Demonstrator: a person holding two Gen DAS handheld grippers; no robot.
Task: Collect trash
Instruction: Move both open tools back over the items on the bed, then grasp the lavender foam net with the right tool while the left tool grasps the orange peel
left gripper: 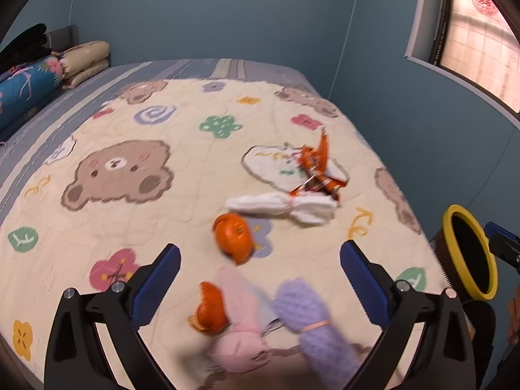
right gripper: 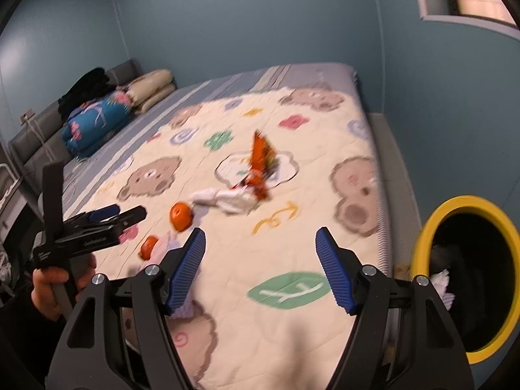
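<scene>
Left wrist view: left gripper (left gripper: 260, 260) jaws wide, empty.
Right gripper (right gripper: 260, 253): wide, empty.
Orange wrapper (left gripper: 317, 165): print blurred, unreadable.
Bin (right gripper: 425, 247): yellow rim, unlabelled.

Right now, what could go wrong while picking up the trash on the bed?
The pink sock and purple sock lie against an orange peel, so the open left claw might grab a sock instead. The bin stands off the bed's edge, so a dropped orange wrapper could miss it.
</scene>
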